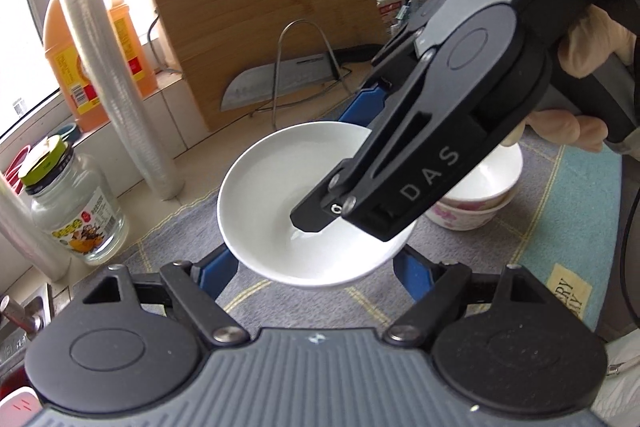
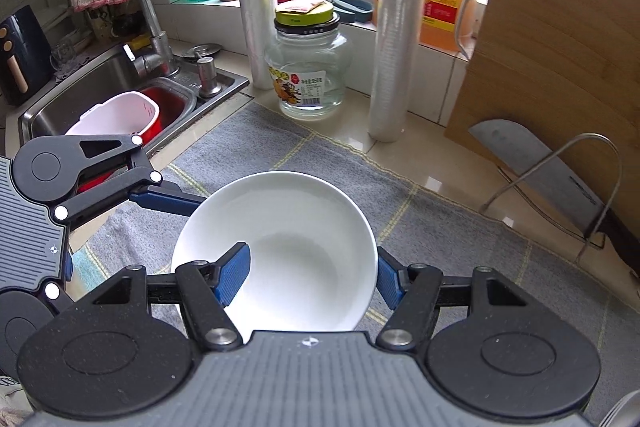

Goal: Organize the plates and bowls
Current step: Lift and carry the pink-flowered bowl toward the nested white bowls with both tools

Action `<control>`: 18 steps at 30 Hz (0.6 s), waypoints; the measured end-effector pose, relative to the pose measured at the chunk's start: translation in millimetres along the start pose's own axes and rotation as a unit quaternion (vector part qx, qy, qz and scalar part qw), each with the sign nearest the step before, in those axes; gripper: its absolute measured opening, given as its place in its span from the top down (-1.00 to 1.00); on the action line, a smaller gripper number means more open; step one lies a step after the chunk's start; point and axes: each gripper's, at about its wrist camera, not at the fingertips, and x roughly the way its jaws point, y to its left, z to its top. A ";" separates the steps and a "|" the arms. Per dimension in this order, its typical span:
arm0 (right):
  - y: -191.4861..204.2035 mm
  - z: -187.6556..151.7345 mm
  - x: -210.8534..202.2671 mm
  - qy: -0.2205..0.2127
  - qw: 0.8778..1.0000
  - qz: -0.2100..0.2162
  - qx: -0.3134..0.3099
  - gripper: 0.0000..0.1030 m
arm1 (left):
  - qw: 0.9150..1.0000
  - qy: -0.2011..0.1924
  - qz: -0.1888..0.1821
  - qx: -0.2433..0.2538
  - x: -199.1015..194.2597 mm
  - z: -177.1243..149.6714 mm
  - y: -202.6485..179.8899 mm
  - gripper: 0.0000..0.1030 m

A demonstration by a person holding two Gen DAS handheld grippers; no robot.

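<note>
Gripping the white bowl [image 2: 280, 251] at the frame's centre, one finger inside its rim and one outside so it lifts clear of the grey mat [image 2: 440, 227], the right gripper [image 2: 312, 277] is closed on it, while the left gripper [image 1: 316, 271] stands open beneath.

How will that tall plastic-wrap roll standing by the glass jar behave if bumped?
The plastic-wrap roll stands on end, tall and narrow, so it probably tips easily. Once down, its round shape would likely roll along the counter. It looks light, and the glass jar beside it may get knocked.
</note>
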 end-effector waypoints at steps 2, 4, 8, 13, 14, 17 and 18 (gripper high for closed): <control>-8.2 -7.0 -10.4 -0.002 1.000 -0.007 0.009 -0.38 | 1.000 -0.005 -0.010 0.010 1.6 8.1 -9.4 -0.63; -17.1 -14.6 -21.6 -0.005 1.000 -0.016 0.018 -0.38 | 1.000 -0.010 -0.019 0.020 2.8 16.3 -18.9 -0.63; -30.8 -27.2 -40.4 -0.011 0.999 -0.045 0.028 -0.38 | 0.998 -0.023 -0.034 0.038 5.8 32.5 -37.8 -0.63; -51.0 -40.8 -59.5 -0.018 0.996 -0.069 0.051 -0.38 | 0.997 -0.033 -0.056 0.049 16.1 48.1 -54.3 -0.63; -53.7 -43.2 -61.7 -0.018 0.996 -0.074 0.054 -0.38 | 0.996 -0.034 -0.061 0.049 18.4 49.9 -56.9 -0.63; -61.9 -51.9 -65.8 -0.015 0.994 -0.086 0.064 -0.38 | 0.995 -0.033 -0.075 0.049 26.7 55.1 -62.4 -0.63; -64.1 -54.8 -66.3 -0.013 0.994 -0.089 0.067 -0.38 | 0.995 -0.032 -0.079 0.050 29.1 55.7 -64.8 -0.63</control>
